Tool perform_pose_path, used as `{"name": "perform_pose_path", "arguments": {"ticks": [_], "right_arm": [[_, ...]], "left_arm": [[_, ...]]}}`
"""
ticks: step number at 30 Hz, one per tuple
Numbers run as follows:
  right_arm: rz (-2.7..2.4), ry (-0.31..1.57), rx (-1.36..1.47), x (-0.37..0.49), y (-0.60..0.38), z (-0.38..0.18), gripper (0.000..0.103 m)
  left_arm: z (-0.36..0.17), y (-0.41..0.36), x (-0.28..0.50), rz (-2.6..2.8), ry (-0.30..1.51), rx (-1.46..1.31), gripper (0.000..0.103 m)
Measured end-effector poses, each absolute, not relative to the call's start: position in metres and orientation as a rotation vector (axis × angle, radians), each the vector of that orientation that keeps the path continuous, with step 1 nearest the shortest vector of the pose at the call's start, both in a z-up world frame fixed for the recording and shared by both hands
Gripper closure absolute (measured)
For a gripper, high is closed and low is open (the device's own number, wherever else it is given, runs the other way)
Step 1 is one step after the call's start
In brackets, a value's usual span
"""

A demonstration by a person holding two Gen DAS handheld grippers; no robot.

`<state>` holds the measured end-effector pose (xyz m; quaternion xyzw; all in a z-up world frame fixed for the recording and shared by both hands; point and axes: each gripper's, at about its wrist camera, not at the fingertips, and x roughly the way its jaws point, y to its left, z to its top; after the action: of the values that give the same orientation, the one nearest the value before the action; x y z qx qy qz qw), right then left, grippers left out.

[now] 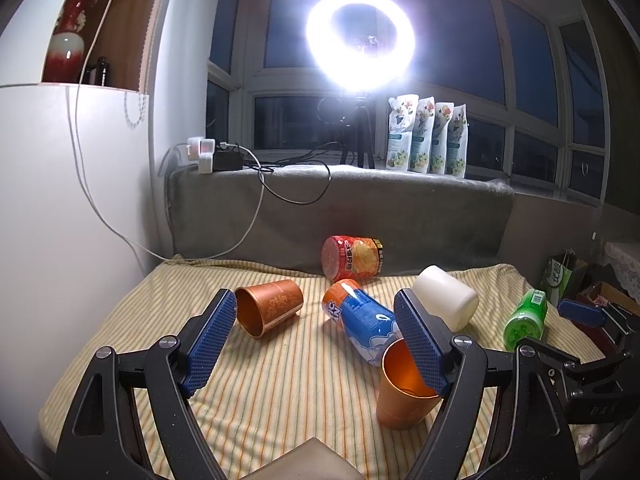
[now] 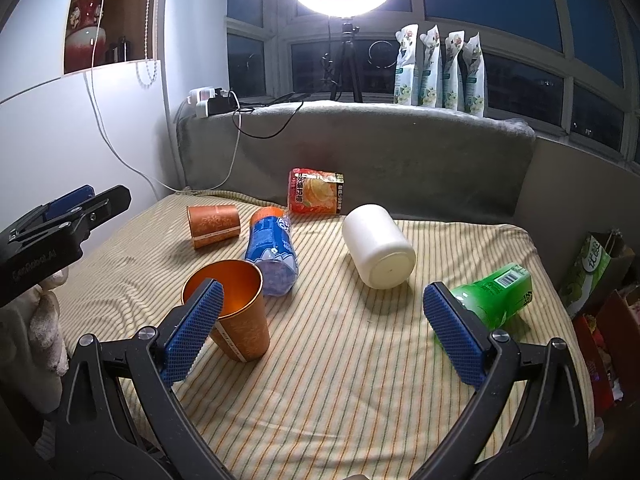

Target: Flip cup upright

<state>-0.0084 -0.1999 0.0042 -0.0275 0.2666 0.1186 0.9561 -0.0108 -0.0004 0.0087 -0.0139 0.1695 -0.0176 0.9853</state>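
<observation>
One cup up, one cup still down on your yellow striped bedsheet (image 2: 360, 360).
The upright copper metal cup (image 2: 236, 312) stands near you; its toppled copper twin (image 1: 269, 307) lies mouth toward you, so your wide-open, empty left gripper (image 1: 316, 340) faces it. Your right gripper (image 2: 320, 332) is equally spread, holding nothing.

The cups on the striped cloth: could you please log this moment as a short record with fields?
upright cup: orange cup standing, mouth up, near front left
lying cup: second orange cup on its side, farther back
left gripper: open, holding nothing
right gripper: open, holding nothing
other items lying down: blue bottle, white jar, green bottle, red canister
surface: striped cloth
</observation>
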Motion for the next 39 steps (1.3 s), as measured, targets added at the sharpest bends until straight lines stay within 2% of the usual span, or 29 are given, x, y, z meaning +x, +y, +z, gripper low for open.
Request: {"name": "perform_pose_path", "arguments": {"ticks": [12, 13, 14, 15, 17, 20, 29, 39], "right_arm": [[0.294, 0.580, -0.067, -0.008, -0.173, -0.014, 0.002], [0.306, 0.578, -0.066, -0.009, -0.170, -0.014, 0.008], [0.317, 0.581, -0.068, -0.009, -0.167, -0.014, 0.023], [0.338, 0.595, -0.069, -0.009, -0.163, -0.015, 0.031], [0.387, 0.628, -0.053, -0.008, -0.156, -0.017, 0.063], [0.454, 0.659, -0.042, -0.007, -0.144, -0.021, 0.073], [0.519, 0.646, -0.095, -0.017, -0.110, -0.024, 0.074], [0.481, 0.628, -0.098, -0.015, -0.115, -0.015, 0.074]], "left_arm": [[0.005, 0.013, -0.012, -0.006, 0.342, -0.028, 0.022], [0.004, 0.015, -0.012, 0.000, 0.345, -0.029, 0.022], [0.004, 0.017, -0.011, 0.005, 0.349, -0.030, 0.022], [0.003, 0.020, -0.011, 0.010, 0.354, -0.032, 0.022], [0.001, 0.027, -0.010, 0.025, 0.362, -0.041, 0.022], [-0.001, 0.034, -0.010, 0.039, 0.371, -0.046, 0.022], [-0.005, 0.048, -0.011, 0.062, 0.393, -0.066, 0.022], [-0.003, 0.050, -0.012, 0.060, 0.383, -0.079, 0.022]]}}
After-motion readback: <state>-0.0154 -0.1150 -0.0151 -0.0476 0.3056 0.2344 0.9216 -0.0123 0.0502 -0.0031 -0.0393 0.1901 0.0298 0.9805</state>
